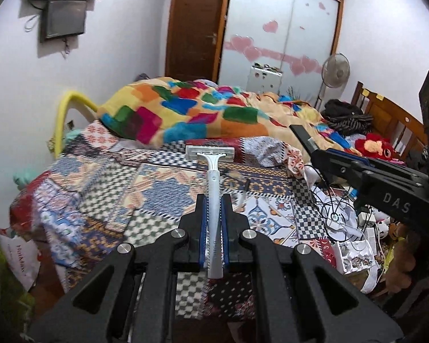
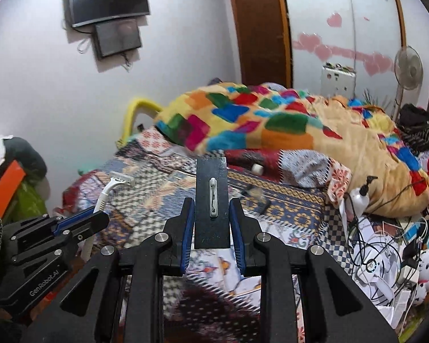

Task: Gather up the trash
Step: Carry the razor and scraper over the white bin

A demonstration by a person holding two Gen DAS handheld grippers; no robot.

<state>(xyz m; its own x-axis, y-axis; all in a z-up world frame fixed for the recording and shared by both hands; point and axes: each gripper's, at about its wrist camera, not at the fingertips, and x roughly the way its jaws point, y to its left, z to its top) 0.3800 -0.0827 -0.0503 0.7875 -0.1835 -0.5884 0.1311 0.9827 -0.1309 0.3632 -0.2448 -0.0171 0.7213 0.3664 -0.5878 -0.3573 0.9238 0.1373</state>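
Note:
My left gripper (image 1: 214,200) is shut on a white disposable razor (image 1: 213,188), head pointing away, held above the patchwork bed cover (image 1: 100,188). The razor also shows at the left of the right wrist view (image 2: 111,188), in the left gripper (image 2: 100,214). My right gripper (image 2: 211,205) is shut on a flat dark card (image 2: 211,200) with a small white clip-like piece on it. In the left wrist view the right gripper (image 1: 303,137) reaches in from the right, holding the card edge-on. Small dark scraps (image 2: 261,207) lie on the cover ahead.
A colourful blanket (image 1: 200,108) is heaped across the bed. Cables, papers and soft toys (image 2: 386,257) clutter the right side, with a pump bottle (image 2: 360,197). A white bag (image 1: 20,254) sits at the left of the bed. A fan (image 1: 335,70) and wardrobe stand behind.

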